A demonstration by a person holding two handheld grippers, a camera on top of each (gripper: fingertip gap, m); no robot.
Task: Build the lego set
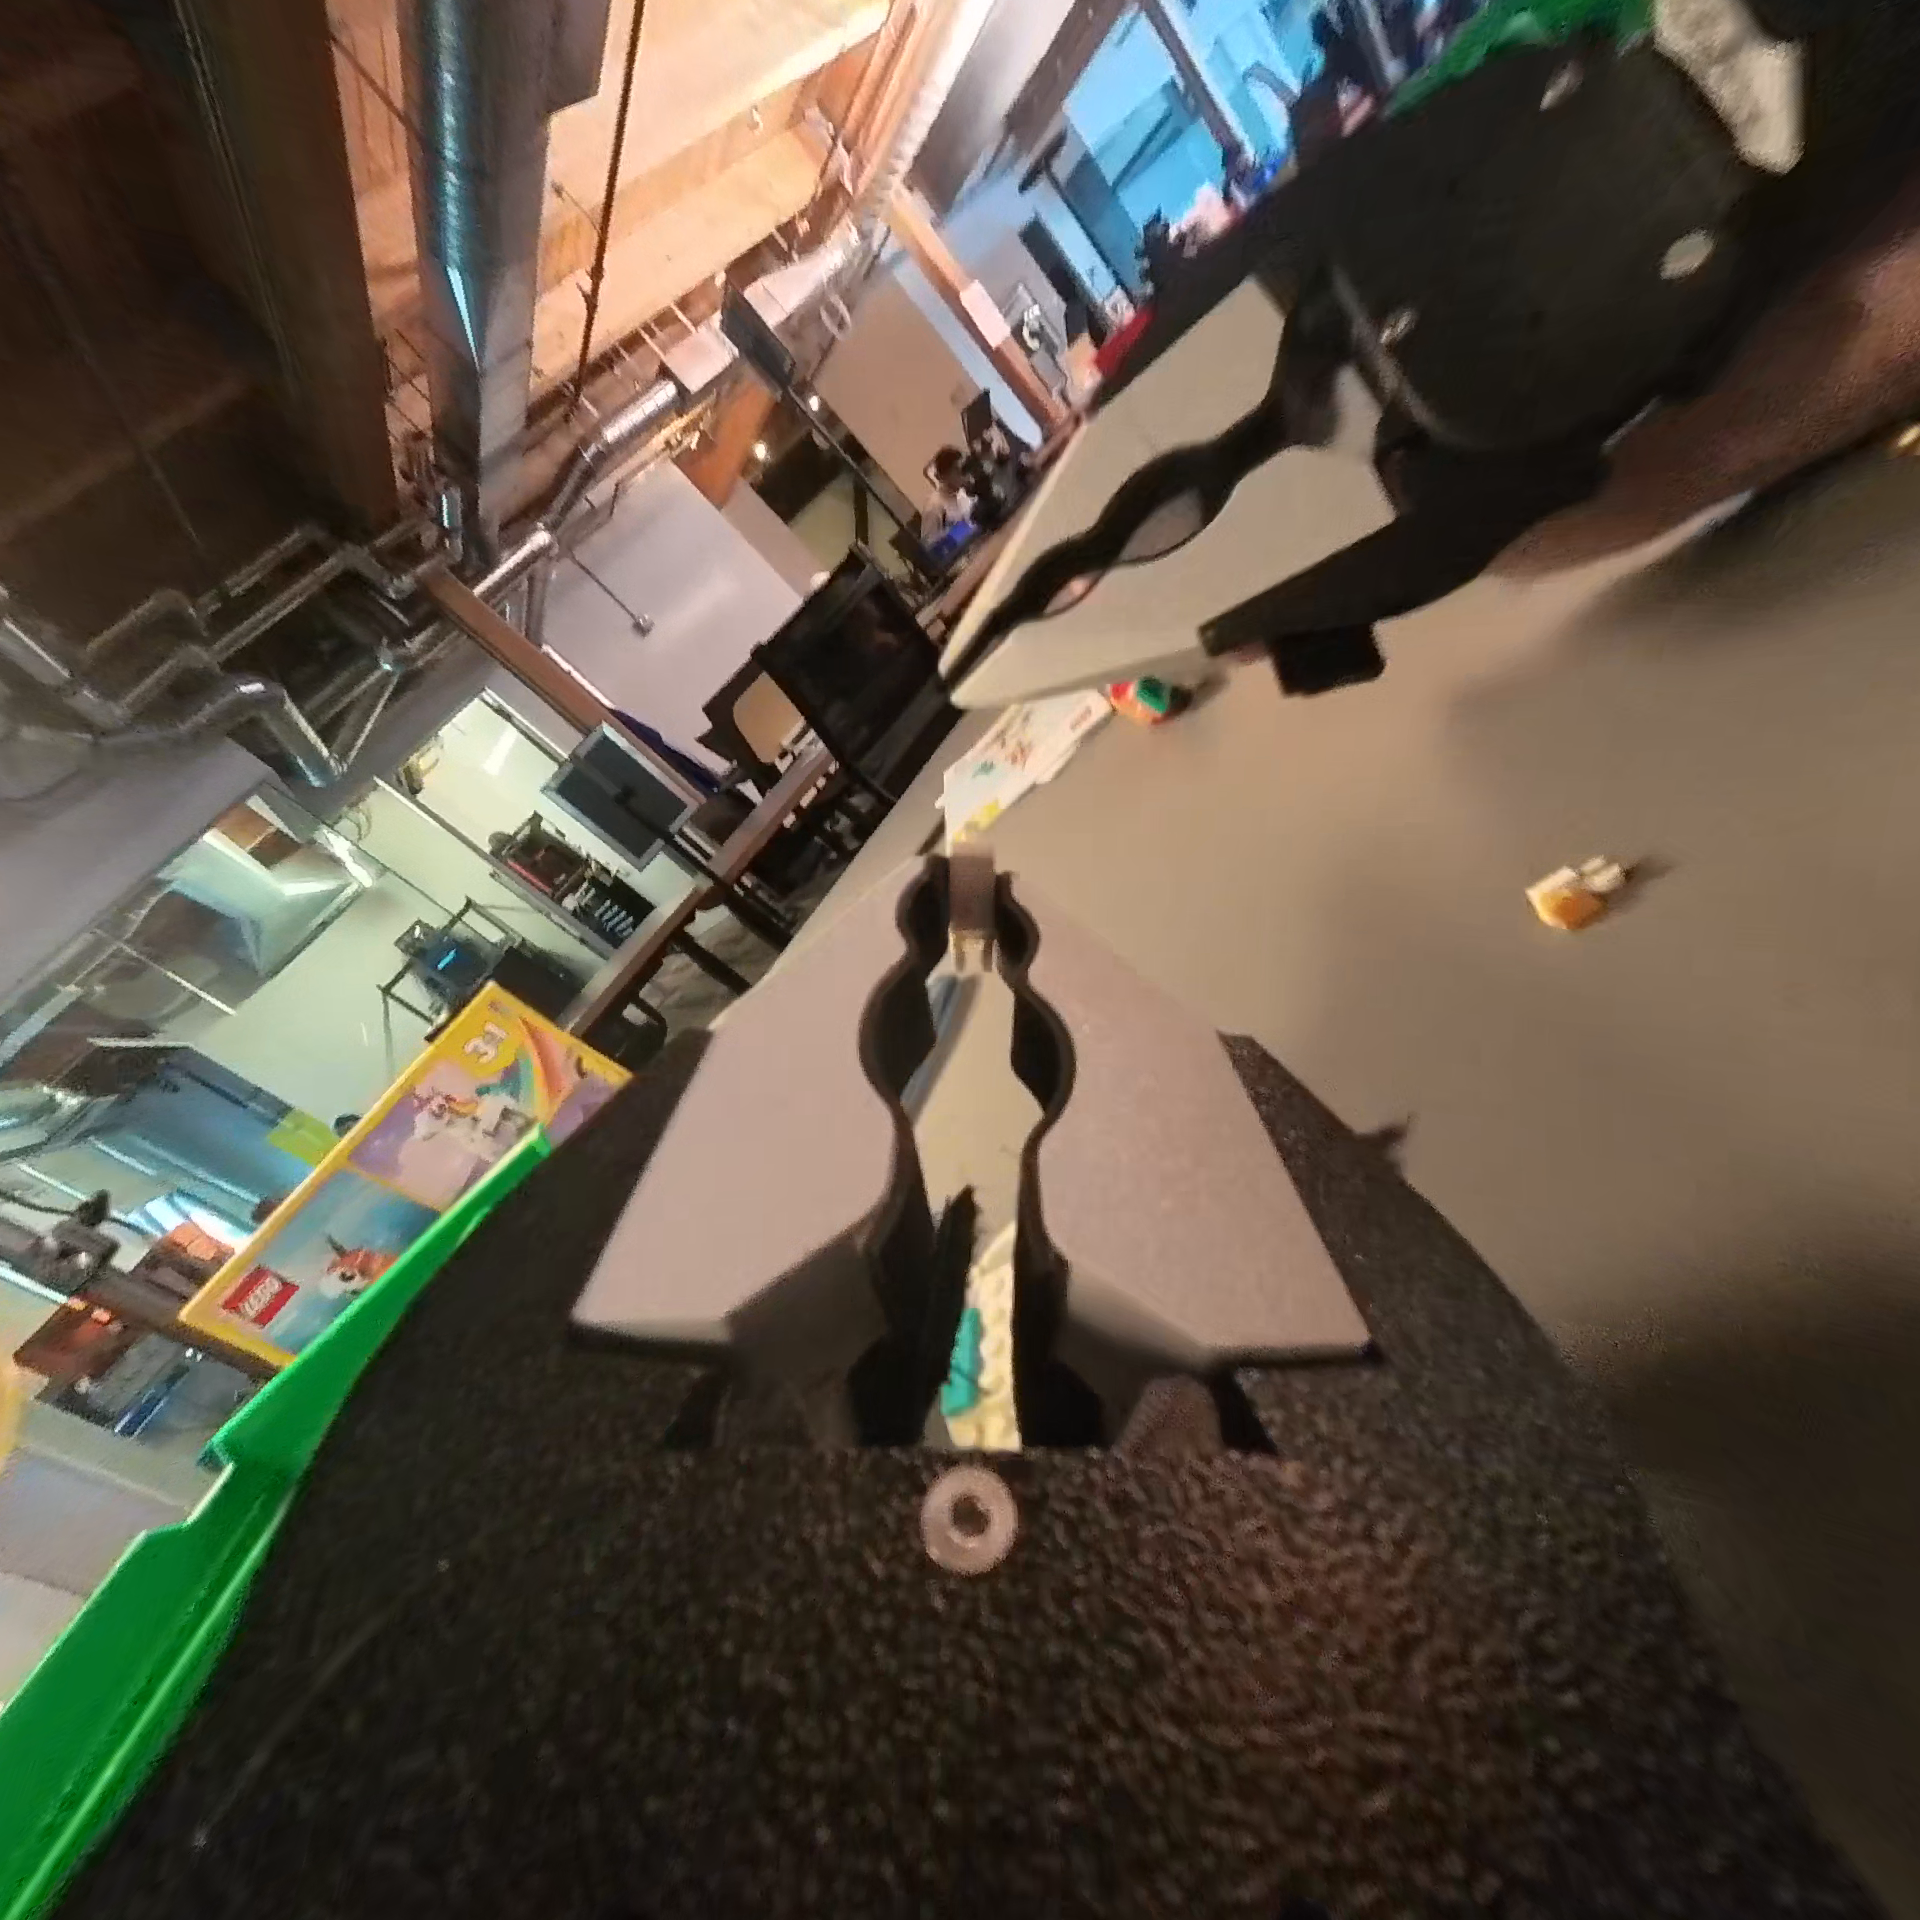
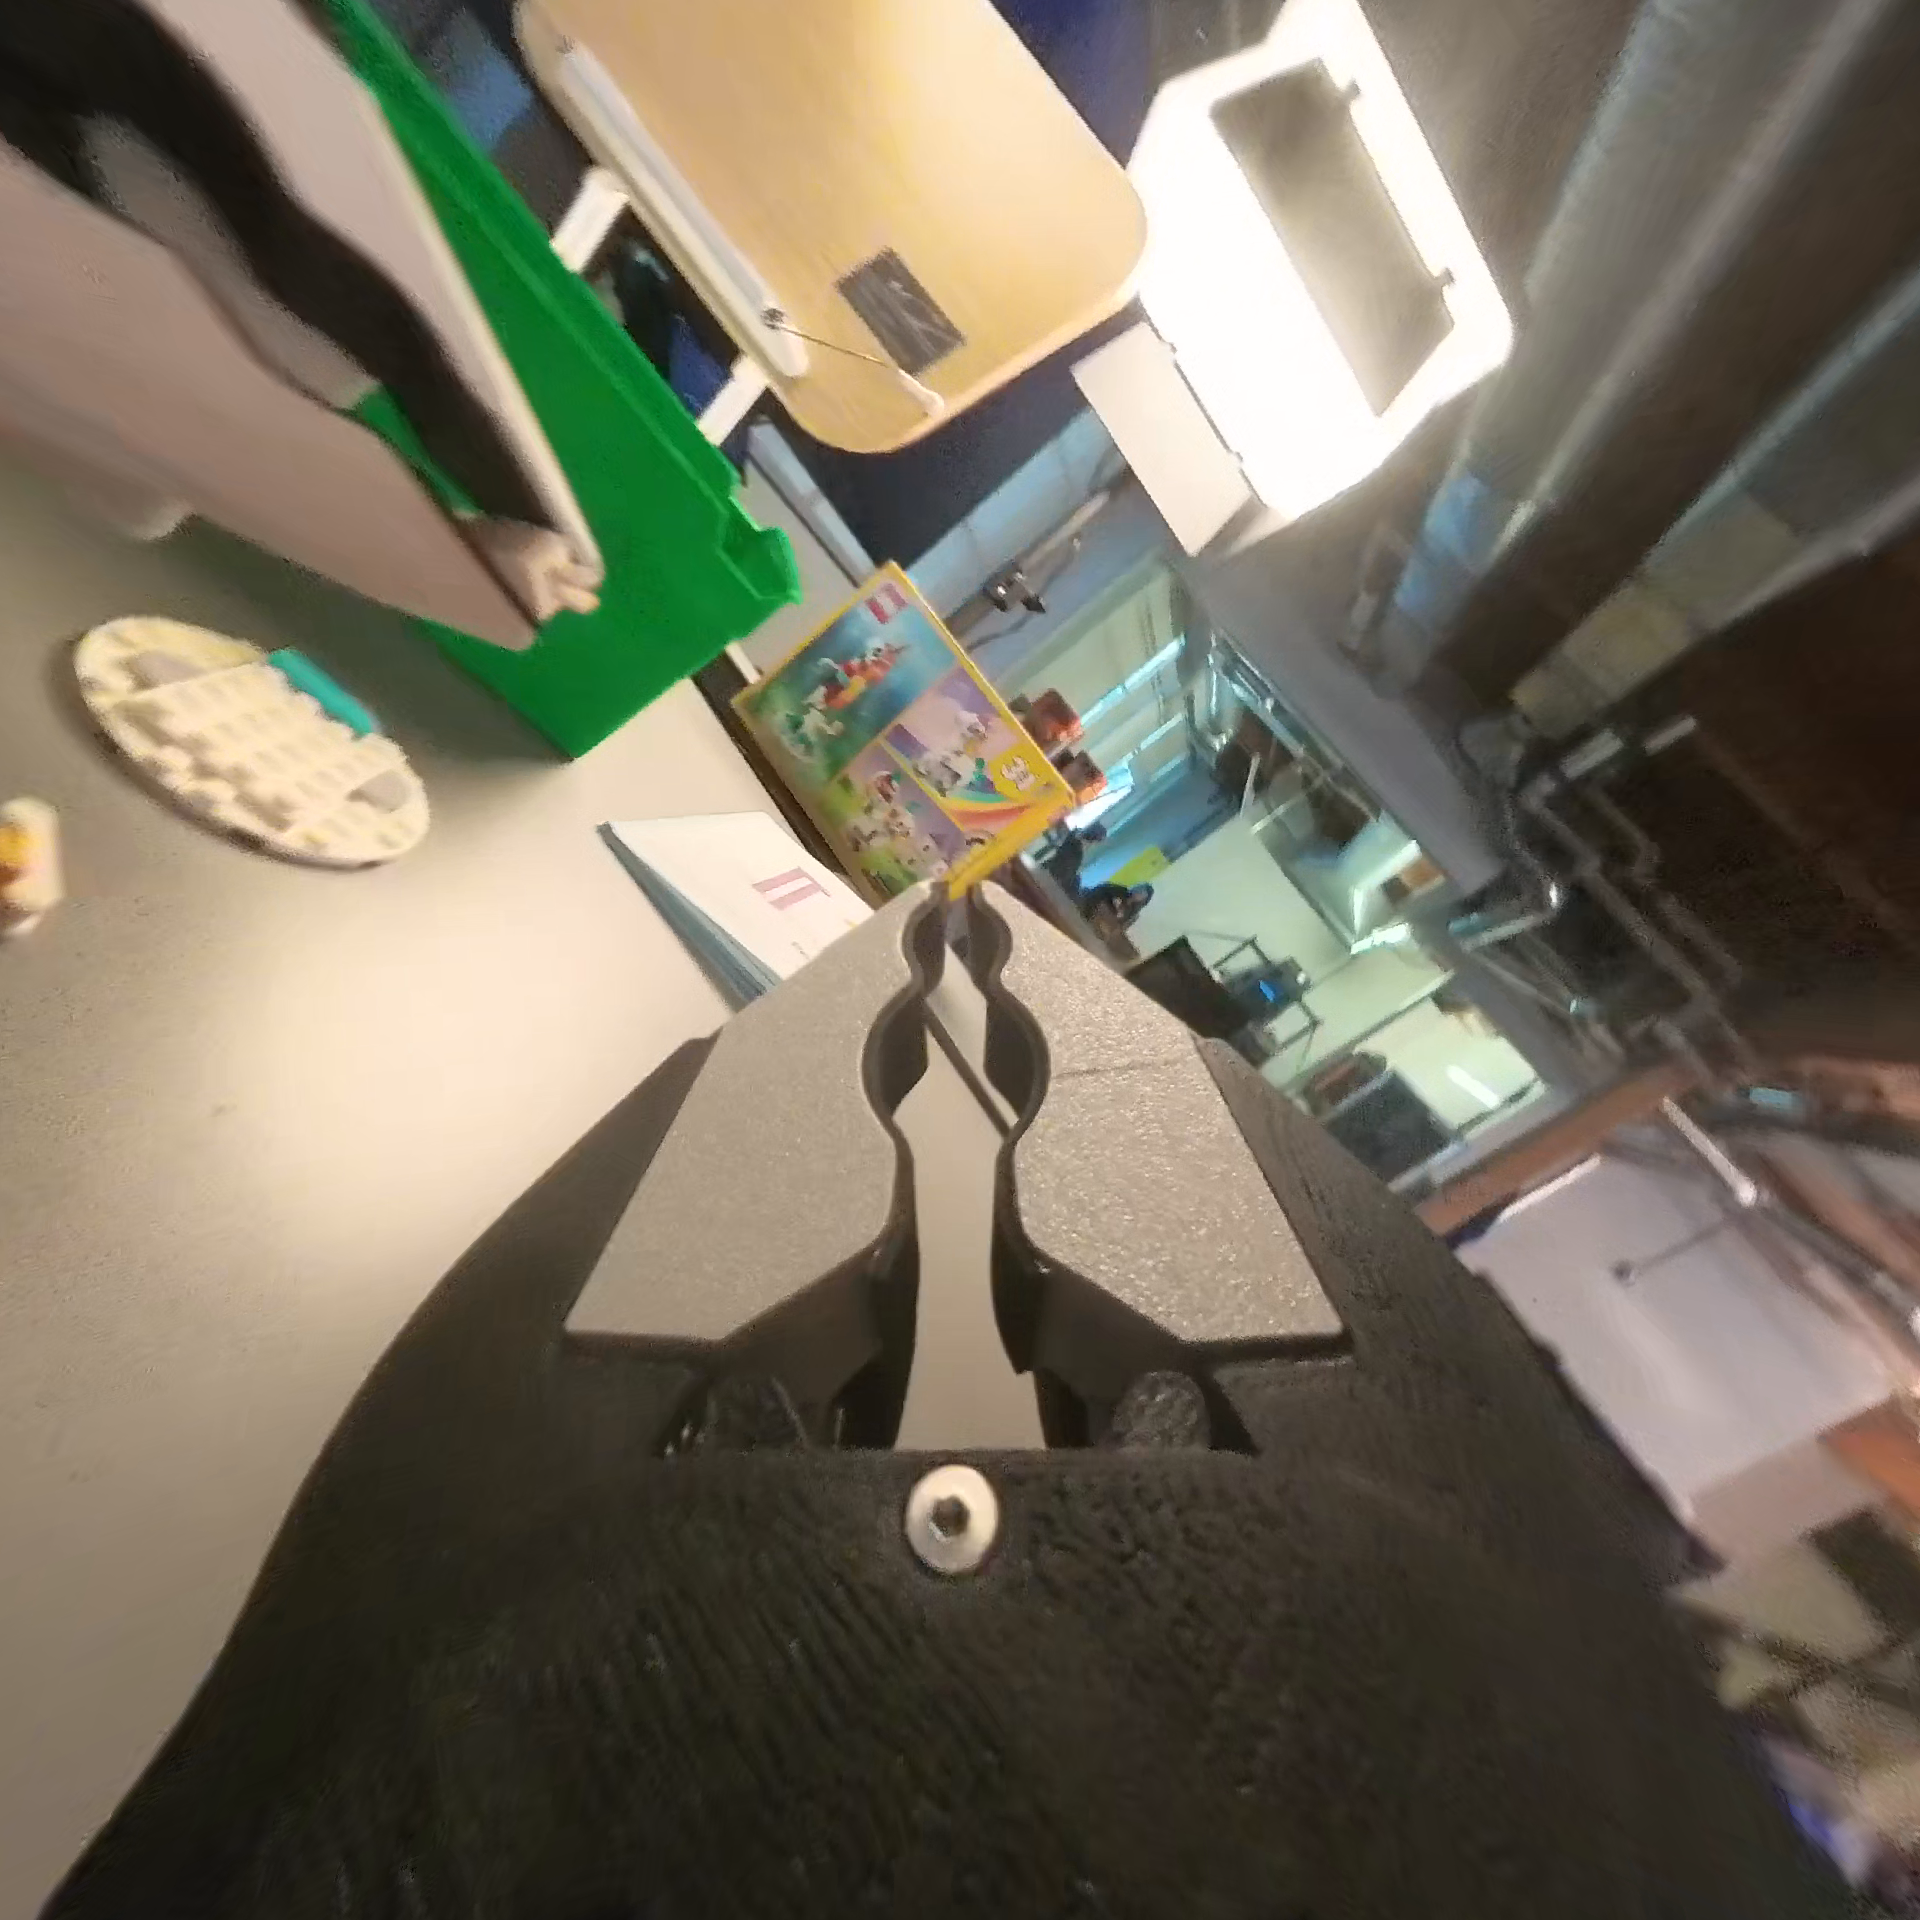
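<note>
Two grippers we hold above the grey table [image 2: 260, 1091]: left gripper [image 1: 971, 914] clamps a small grey brick [image 1: 974, 902] at its tips; right gripper [image 2: 951, 914] is closed, bare, near the booklet [image 2: 748, 894] and yellow box [image 2: 904, 748]

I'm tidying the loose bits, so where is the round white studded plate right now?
In the right wrist view, the round white plate lies at the left on the grey table, just before the green bin.
</note>
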